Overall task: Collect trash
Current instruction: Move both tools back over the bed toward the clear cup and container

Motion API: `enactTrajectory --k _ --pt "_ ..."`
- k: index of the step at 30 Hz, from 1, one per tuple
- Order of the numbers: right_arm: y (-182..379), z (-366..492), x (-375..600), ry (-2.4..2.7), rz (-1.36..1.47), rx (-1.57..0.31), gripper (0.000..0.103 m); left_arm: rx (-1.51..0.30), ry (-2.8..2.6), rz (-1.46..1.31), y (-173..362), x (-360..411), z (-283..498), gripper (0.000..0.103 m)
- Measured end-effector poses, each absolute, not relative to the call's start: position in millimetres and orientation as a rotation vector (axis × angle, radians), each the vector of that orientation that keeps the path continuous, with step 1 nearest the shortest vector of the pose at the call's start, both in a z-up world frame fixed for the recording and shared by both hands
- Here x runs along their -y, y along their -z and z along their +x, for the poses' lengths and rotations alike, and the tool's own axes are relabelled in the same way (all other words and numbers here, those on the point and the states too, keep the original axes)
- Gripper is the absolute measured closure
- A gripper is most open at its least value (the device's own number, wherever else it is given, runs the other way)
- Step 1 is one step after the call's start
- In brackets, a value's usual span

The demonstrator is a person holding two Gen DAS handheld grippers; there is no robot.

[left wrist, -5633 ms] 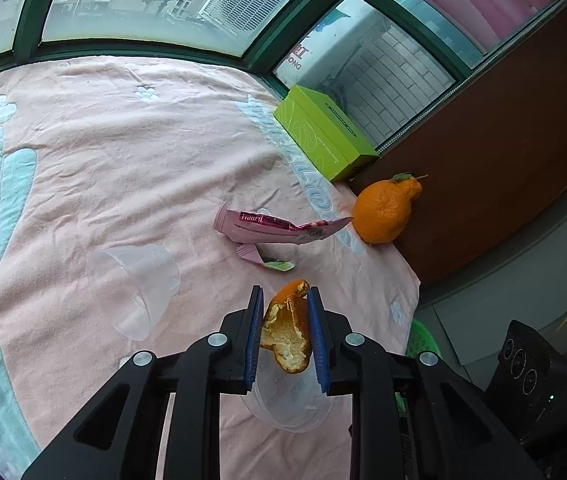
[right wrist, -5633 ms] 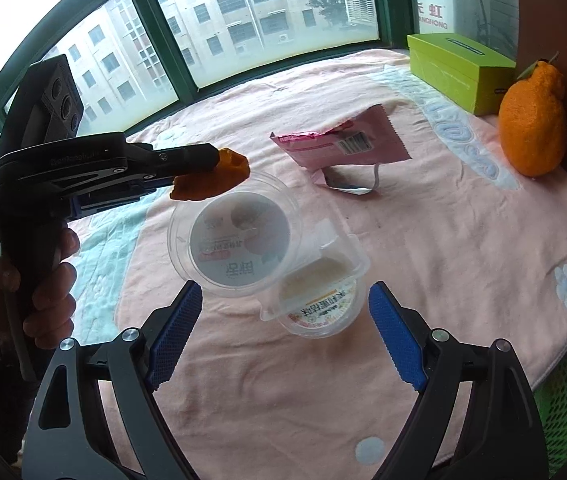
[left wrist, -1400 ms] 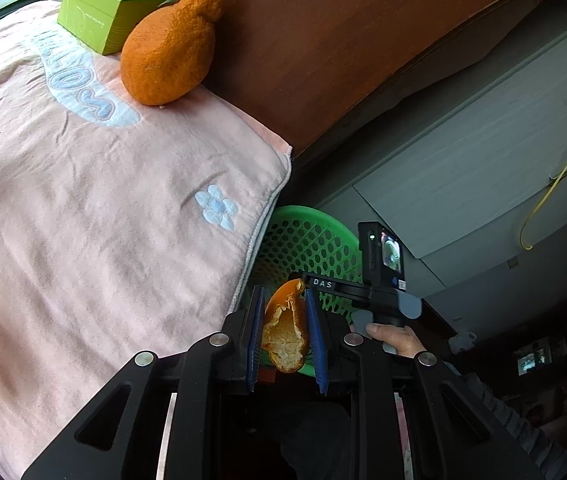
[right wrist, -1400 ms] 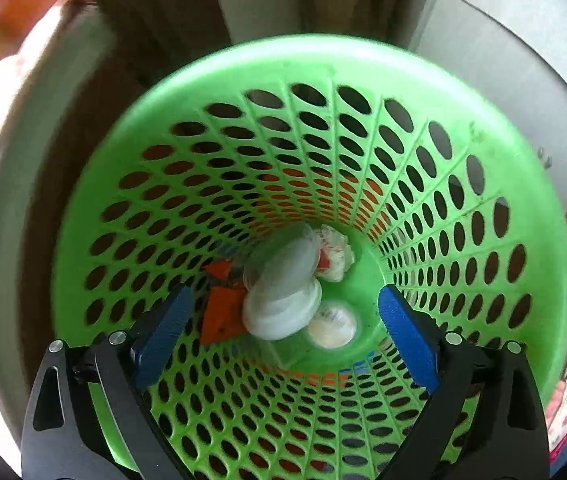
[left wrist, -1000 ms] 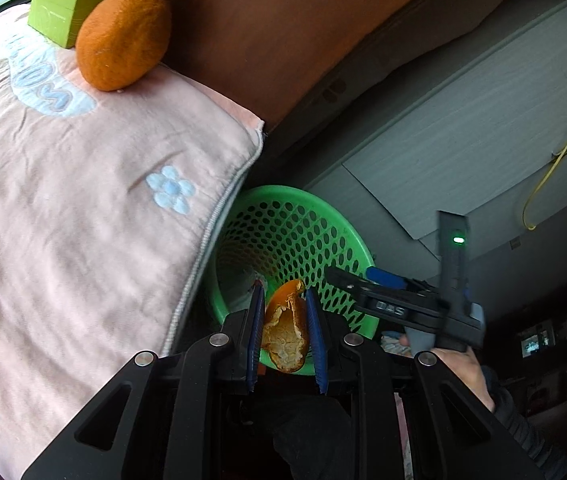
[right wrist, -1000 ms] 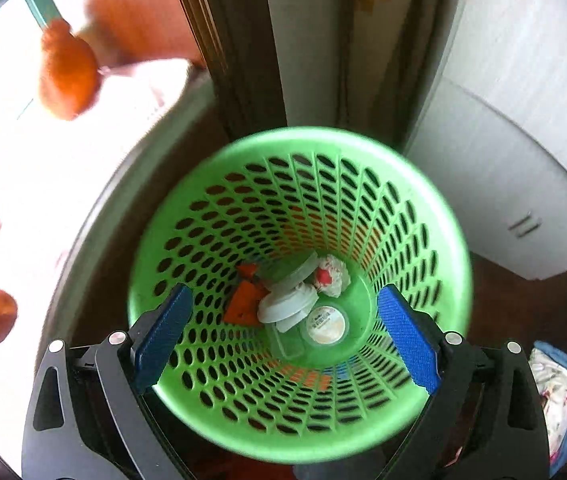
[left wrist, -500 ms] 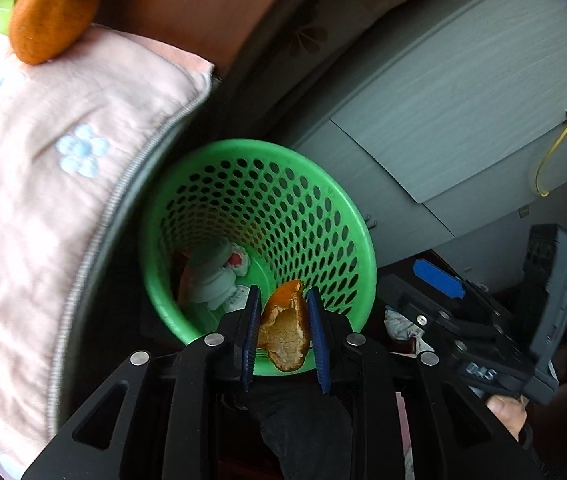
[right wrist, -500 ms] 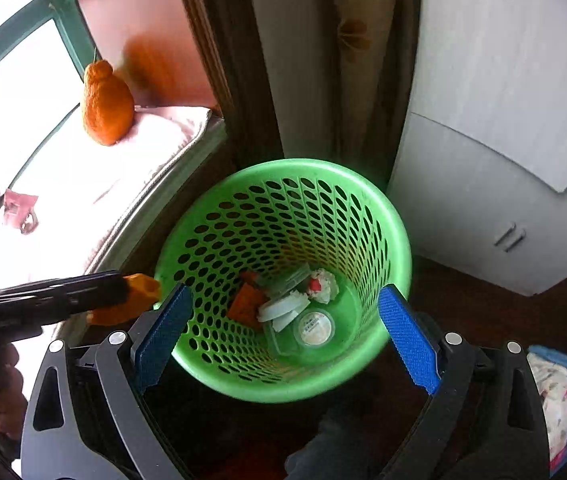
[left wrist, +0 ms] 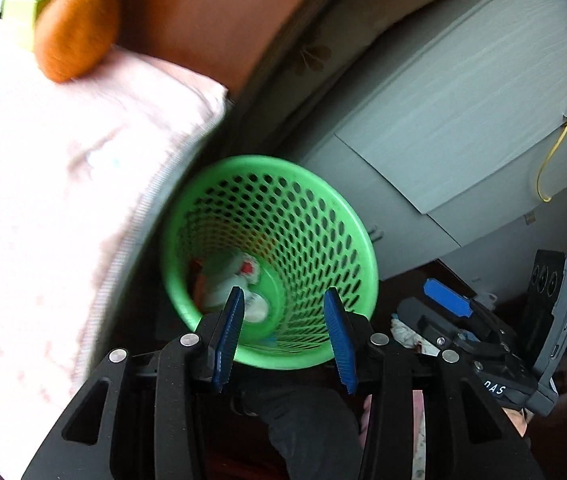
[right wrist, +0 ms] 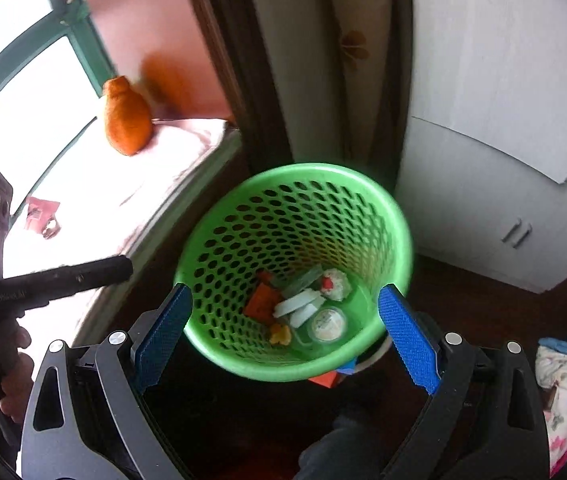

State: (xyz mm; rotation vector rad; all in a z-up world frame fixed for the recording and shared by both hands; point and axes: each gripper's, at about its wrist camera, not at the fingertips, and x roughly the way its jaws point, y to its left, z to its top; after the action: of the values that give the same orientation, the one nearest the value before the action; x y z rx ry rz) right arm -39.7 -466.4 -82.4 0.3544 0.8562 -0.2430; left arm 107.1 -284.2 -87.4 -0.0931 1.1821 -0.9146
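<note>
One small orange peel piece is seen among cups and wrappers at the bottom of the green basket, centre frame. The left hand-held gripper, just opened and empty, is held above it; the right hand-held gripper is spread wide, empty. A whole orange is seen upper left.

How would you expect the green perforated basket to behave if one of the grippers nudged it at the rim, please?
The green basket probably slides or tips easily: its wall is thin, hole-riddled plastic, so likely light. It tapers to a narrower base, and only a few scraps such as the orange peel and small cups weigh it down. The wall would likely flex.
</note>
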Motion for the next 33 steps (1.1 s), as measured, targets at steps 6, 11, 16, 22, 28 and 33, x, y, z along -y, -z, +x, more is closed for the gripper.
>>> enactTrajectory --k 6,11,16,22,28,33 --pt "78 -28 434 0.157 0.327 -0.847 0.01 -1.109 0.808 -0.105 68 231 108 0.059" --pt "74 -9 403 0.09 0.304 -0.849 0.01 -1.066 0.701 -0.121 60 178 115 0.057" --pt "70 10 370 0.017 0.27 -0.854 0.01 -1.028 0.566 -0.14 56 118 124 0.053" --pt "70 31 328 -0.068 0.225 -0.861 0.01 -0.993 0.386 -0.164 56 42 141 0.043" --pt "68 48 291 -0.144 0.197 -0.864 0.01 -0.967 0.228 -0.206 60 -26 161 0.042" --pt "70 63 254 -0.219 0.149 -0.875 0.01 -0.979 0.146 -0.244 74 -68 183 0.042"
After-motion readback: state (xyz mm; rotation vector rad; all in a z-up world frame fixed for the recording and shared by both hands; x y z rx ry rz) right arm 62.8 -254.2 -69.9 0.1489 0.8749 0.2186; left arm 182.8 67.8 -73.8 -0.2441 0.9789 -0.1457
